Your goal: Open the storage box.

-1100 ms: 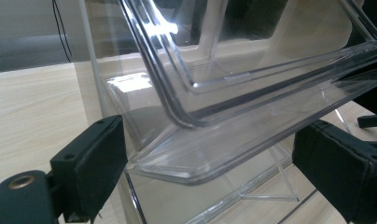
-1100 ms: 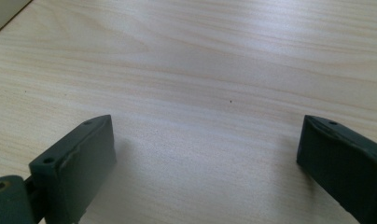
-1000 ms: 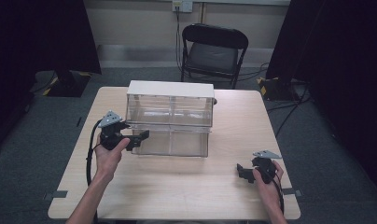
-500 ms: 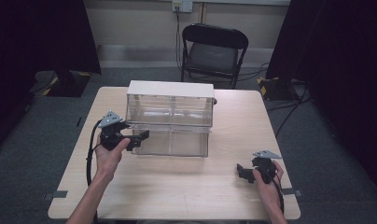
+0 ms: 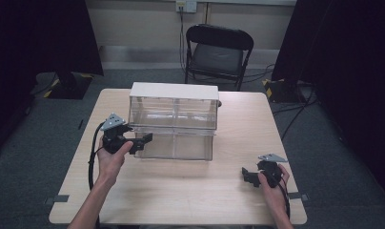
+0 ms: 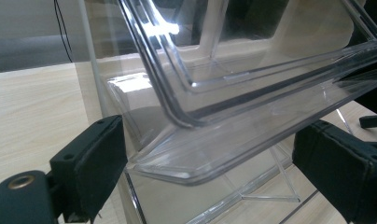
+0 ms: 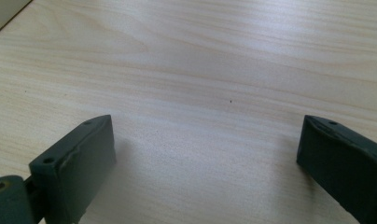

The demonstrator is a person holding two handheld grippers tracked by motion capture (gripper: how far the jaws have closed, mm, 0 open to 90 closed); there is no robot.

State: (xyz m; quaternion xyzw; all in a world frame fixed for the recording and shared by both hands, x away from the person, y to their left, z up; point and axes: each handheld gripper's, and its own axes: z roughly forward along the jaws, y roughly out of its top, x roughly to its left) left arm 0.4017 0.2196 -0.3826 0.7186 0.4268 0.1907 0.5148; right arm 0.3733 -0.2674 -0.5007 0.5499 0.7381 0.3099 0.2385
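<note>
A clear plastic drawer unit with a white top stands at the middle of the wooden table. Its lower drawer is pulled out toward me. My left gripper is at that drawer's front left corner. In the left gripper view the drawer's clear rim lies between the two black jaws of the left gripper, which stand wide apart and open. My right gripper rests low near the table's front right, open, with bare table between the right gripper's jaws.
A black folding chair stands beyond the table's far edge. Black curtains hang at both sides. Cables run on the grey floor at the right. Bare tabletop stretches in front of the drawer unit.
</note>
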